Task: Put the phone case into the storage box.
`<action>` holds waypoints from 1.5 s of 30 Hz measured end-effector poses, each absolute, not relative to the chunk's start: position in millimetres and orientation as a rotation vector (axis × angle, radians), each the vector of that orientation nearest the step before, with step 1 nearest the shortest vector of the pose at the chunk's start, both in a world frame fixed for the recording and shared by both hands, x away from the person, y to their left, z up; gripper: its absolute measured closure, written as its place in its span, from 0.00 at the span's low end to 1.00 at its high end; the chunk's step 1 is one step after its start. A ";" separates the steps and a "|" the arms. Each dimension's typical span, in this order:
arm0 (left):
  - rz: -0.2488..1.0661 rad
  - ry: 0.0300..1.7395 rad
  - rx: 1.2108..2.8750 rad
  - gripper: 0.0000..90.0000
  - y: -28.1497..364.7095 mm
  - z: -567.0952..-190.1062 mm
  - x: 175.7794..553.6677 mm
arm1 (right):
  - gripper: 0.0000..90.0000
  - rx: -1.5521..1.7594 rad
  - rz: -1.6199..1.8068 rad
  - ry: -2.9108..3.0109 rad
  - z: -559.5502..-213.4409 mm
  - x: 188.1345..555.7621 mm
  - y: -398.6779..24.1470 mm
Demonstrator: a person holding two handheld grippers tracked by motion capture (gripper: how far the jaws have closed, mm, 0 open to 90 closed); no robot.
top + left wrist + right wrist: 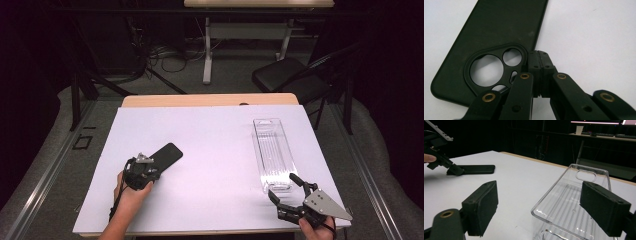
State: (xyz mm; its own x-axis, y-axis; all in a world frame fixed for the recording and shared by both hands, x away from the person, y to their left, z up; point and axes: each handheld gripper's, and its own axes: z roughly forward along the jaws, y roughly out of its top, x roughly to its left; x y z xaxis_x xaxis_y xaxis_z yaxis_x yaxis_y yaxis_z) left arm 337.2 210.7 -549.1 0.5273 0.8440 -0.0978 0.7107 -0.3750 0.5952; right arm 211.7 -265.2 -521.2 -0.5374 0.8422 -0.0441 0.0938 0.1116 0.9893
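A black phone case (167, 155) lies flat on the white sheet at the left, its camera cutout (489, 70) toward me. My left gripper (151, 163) is shut, pads pressed together with nothing between them, its tip (537, 65) right against the case's corner beside the cutout. A clear plastic tray (270, 145) lies lengthwise at the right. My right gripper (281, 185) stands open at the tray's near end, and the tray's near corner (541, 212) sits between the jaws without touching the pads. In the right gripper view the case (477, 169) and left gripper (455, 171) show far off.
The white sheet (210, 150) covers a wooden table whose far edge (210, 100) shows bare. A black folding chair (285, 77) stands behind the table at the right. A desk frame (207, 50) and floor cables lie farther back.
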 end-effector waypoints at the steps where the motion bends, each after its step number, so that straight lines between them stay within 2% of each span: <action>1: 0.295 1.258 2.183 1.00 210.4 -549.2 337.1 | 0.16 0.915 1.484 1.749 -521.2 211.7 -265.2; 6: 0.292 1.247 2.177 1.00 210.2 -548.7 336.4 | 0.16 0.918 1.484 1.749 -521.3 211.8 -265.5; 13: 0.276 1.211 2.160 0.92 207.8 -544.5 332.3 | 0.16 0.915 1.483 1.750 -521.3 211.7 -265.2; 27: 0.313 1.132 2.106 0.60 208.7 -538.5 326.5 | 0.16 0.919 1.483 1.750 -521.5 211.8 -265.5; 30: 0.320 1.113 2.092 0.55 208.9 -537.4 325.6 | 0.16 0.917 1.485 1.749 -521.6 212.0 -264.9; 38: 0.281 1.104 2.058 0.53 211.3 -532.5 323.7 | 0.16 0.920 1.484 1.749 -521.6 211.9 -265.6; 43: 0.275 1.072 2.079 0.36 207.9 -530.7 323.3 | 0.16 0.919 1.482 1.754 -521.5 211.9 -265.2; 45: 0.271 1.066 2.086 0.32 206.3 -530.4 323.4 | 0.16 0.918 1.485 1.752 -521.6 212.1 -265.0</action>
